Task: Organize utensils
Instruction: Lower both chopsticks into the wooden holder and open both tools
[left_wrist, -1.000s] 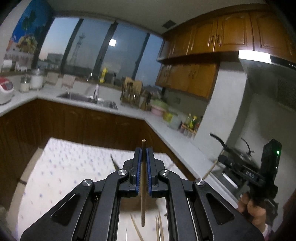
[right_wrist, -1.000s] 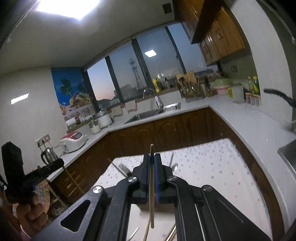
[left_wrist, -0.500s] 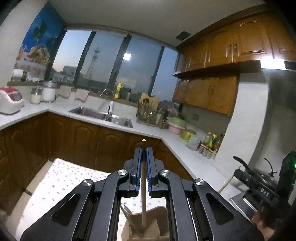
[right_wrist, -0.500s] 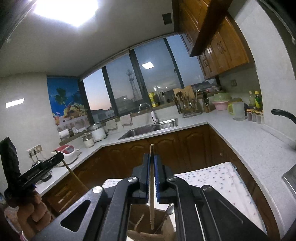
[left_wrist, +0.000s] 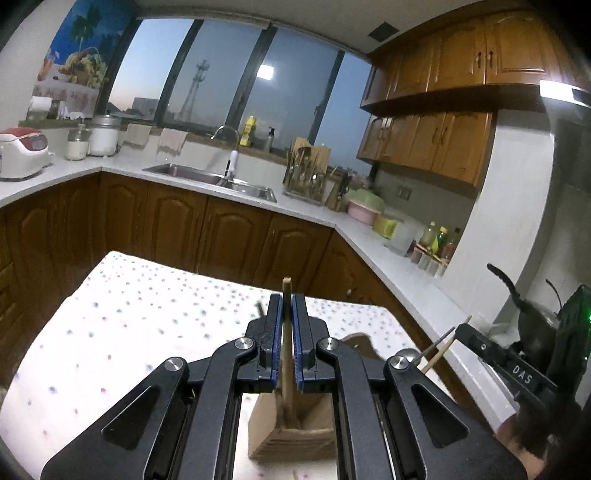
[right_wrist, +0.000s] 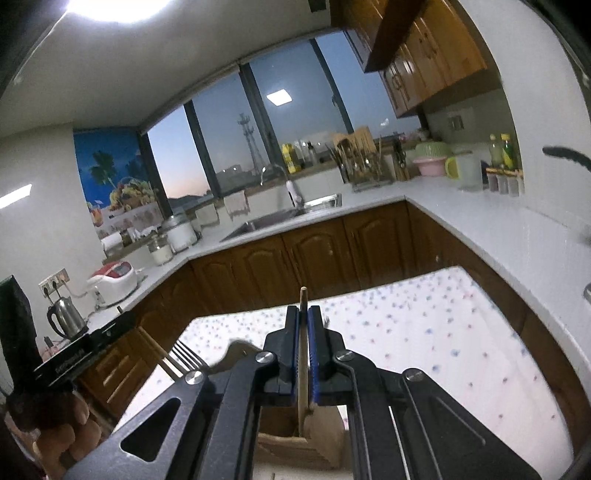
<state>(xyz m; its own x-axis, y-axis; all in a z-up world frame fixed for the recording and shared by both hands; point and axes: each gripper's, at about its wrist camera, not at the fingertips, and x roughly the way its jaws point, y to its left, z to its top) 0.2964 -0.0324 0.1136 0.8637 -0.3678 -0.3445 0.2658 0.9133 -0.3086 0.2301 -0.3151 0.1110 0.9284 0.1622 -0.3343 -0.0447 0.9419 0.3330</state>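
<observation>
Chopstick (left_wrist: 286, 354) lower end inside wooden holder (left_wrist: 295, 434); left tongs (left_wrist: 287, 314) clamp it.

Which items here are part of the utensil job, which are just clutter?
Job:
- left gripper, shut on chopstick
- right gripper, shut on second chopstick
- wooden utensil holder
- fork

Lying about:
- rice cooker
- kettle
- sink
- dish rack

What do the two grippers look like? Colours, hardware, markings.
Both match. The left gripper and the right gripper have matte black angular linkage arms with triangular cut-outs, round silver pivot bolts, and narrow fingers lined with blue ribbed pads. Seen from the left camera, the right one carries a black side bar with white "DAS" lettering and a green LED. No cables or sleeves show.
</observation>
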